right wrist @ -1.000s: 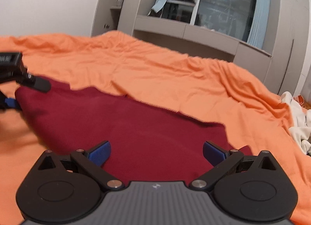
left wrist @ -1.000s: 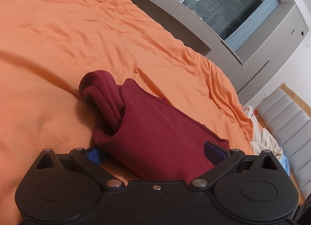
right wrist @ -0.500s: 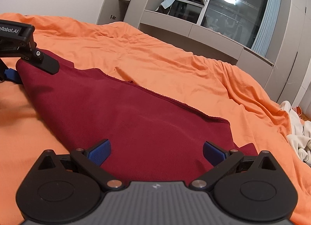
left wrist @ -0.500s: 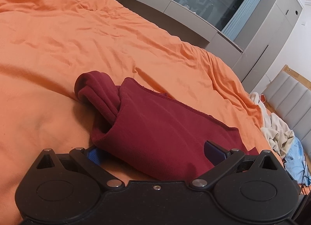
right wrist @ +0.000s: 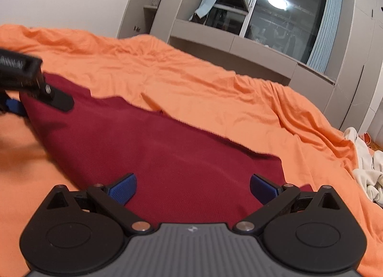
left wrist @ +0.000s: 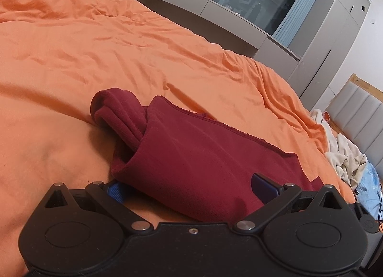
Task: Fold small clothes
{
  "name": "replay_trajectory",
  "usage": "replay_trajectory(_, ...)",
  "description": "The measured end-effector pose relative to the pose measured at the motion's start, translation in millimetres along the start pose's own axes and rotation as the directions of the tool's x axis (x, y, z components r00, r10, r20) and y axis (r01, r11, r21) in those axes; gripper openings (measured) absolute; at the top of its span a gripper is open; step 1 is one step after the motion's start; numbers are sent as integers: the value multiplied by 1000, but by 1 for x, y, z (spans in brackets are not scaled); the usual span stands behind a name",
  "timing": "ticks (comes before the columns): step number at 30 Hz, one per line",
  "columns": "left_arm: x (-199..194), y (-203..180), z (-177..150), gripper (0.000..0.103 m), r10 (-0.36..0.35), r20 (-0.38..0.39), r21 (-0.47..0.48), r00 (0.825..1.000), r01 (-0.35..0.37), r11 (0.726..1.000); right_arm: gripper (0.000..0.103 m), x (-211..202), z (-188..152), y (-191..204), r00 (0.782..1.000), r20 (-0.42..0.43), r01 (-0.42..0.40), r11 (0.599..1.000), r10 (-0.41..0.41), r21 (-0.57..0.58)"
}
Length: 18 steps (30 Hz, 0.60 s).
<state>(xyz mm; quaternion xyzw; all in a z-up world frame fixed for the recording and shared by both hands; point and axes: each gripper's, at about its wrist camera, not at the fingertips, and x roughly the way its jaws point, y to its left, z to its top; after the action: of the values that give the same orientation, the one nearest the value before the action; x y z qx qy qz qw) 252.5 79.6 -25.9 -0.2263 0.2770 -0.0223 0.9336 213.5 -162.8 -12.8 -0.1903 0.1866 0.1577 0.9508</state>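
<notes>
A dark red garment [left wrist: 203, 157] lay on the orange bedspread [left wrist: 119, 49], spread from the near left toward the right, with a rolled sleeve or cuff [left wrist: 117, 114] bulging out at its far left end.

The left gripper [left wrist: 189, 187] sat low over the garment's near edge with its blue-padded fingers [left wrist: 263, 182] spread wide. The cloth draped between them and covered most of the left pad, so whether either pad touched the fabric could not be told.

In the right wrist view the right gripper [right wrist: 191, 187] hovered at the near edge of the same garment [right wrist: 167, 152], its fingers [right wrist: 123, 187] likewise spread apart, the red cloth lying between them without being pinched. The left gripper [right wrist: 14, 106] showed at the left edge of that view, blurred and cut off by the frame, so only one black link and a bit of blue pad were clear.

A heap of pale clothes [left wrist: 344, 157] lay at the far right, partly cut off. Behind the bed stood grey cabinets [right wrist: 215, 35] and a dark window [right wrist: 287, 13] reflecting a ceiling lamp.
</notes>
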Motion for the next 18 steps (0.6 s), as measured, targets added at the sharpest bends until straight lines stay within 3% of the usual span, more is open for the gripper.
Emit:
replay_trajectory(4, 0, 1, 0, 102, 4, 1, 6, 1000, -4, 1000, 103, 6, -2, 10, 1000, -23, 14, 999, -15, -52)
replay_trajectory(12, 0, 0, 0, 102, 12, 9, -1, 1000, -12, 1000, 103, 6, -6, 11, 1000, -16, 16, 999, -16, -51)
replay_trajectory(18, 1, -3, 5, 96, 105, 56, -94, 993, -99, 991, 103, 7, -7, 9, 1000, -11, 18, 998, -19, -53)
